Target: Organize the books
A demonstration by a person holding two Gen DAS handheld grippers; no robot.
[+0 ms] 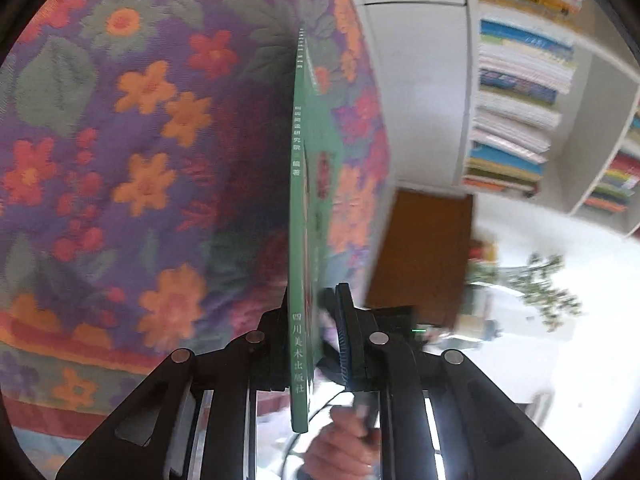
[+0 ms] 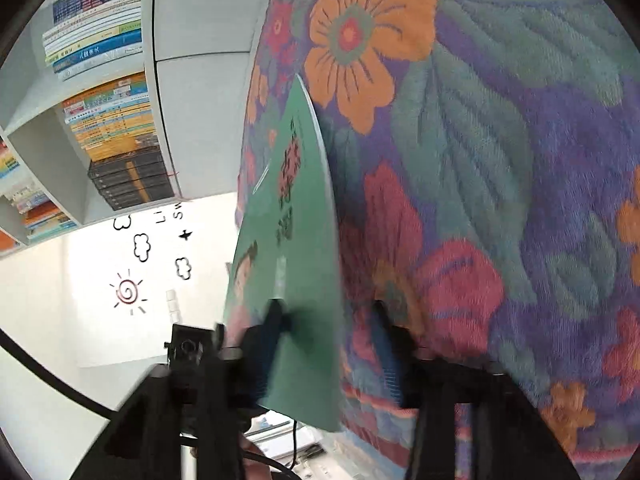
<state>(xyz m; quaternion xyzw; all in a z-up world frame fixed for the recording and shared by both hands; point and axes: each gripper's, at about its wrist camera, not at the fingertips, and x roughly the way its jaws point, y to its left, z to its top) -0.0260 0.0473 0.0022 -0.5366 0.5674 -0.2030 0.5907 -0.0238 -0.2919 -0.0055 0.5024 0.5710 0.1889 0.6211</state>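
A thin green book (image 1: 298,208) stands on edge in front of a flowered cloth, its spine with white print towards the left wrist camera. My left gripper (image 1: 314,320) is shut on its lower end, with the blue-padded finger (image 1: 344,332) against the cover. In the right wrist view the same green book (image 2: 296,248) shows its illustrated cover and runs between the fingers of my right gripper (image 2: 328,320). The left finger (image 2: 272,320) lies at the cover. The right finger (image 2: 386,344) stands apart from the book's edge, with cloth showing between them, so this gripper is open.
The purple cloth with orange and red flowers (image 1: 140,140) fills the space behind the book. A white bookshelf (image 1: 516,92) holds several stacks of books lying flat. A brown board (image 1: 420,256) sits below it. A white wall carries sun and cloud stickers (image 2: 132,280).
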